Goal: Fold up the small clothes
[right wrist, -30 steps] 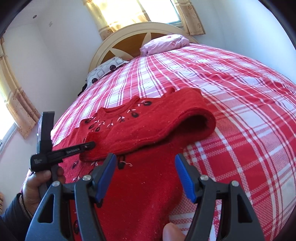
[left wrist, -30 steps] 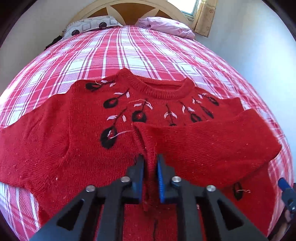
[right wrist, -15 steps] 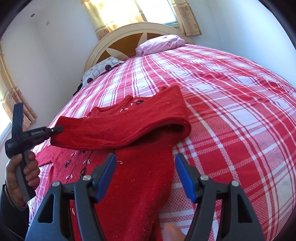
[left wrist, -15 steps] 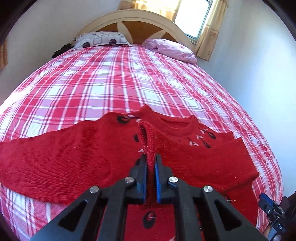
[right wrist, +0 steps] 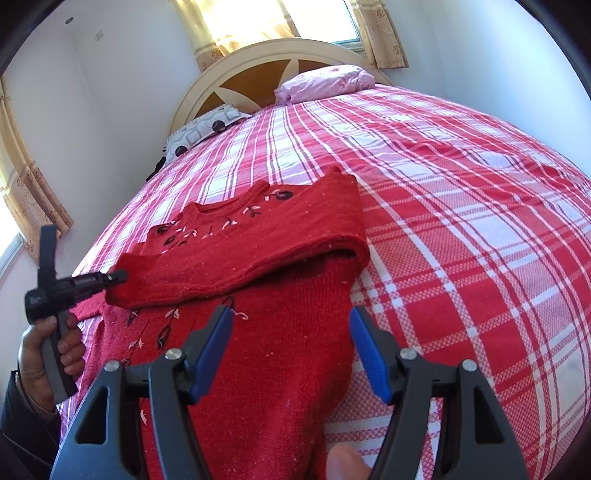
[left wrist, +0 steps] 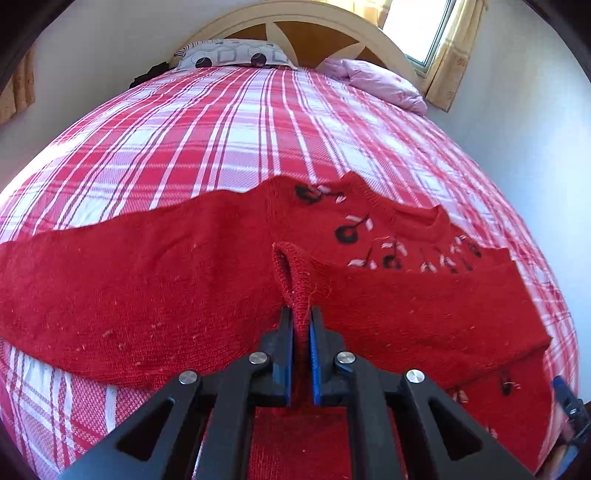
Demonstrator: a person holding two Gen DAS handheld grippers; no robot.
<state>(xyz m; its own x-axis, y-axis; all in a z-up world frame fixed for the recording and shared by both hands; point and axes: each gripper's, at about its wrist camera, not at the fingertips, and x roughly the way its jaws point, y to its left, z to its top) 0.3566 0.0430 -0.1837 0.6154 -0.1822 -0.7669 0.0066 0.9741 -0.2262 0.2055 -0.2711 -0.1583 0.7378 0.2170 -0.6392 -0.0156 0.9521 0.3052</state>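
Observation:
A small red knit sweater [left wrist: 155, 295] with black and white flower stitching lies face up on the bed; it also shows in the right wrist view [right wrist: 266, 354]. My left gripper [left wrist: 302, 325] is shut on the cuff of the right sleeve [left wrist: 295, 273] and holds it over the sweater's chest, so the sleeve [right wrist: 258, 247] lies folded across the body. The left gripper also shows in the right wrist view [right wrist: 118, 275], at the sleeve's end. My right gripper [right wrist: 291, 328] is open and empty, above the sweater's lower right side. The other sleeve [left wrist: 55, 277] lies spread out to the left.
The bed has a red and white plaid cover [right wrist: 461, 206]. A patterned pillow [left wrist: 232, 55] and a pink pillow [left wrist: 376, 81] lie by the wooden headboard [left wrist: 295, 26]. White walls stand close at the right side and a curtained window [left wrist: 443, 48] is behind the bed.
My left gripper has carried the sleeve cuff leftward across the sweater's chest and lowered it. The folded sleeve lies flatter across the body. My right gripper has stayed open and hardly moved.

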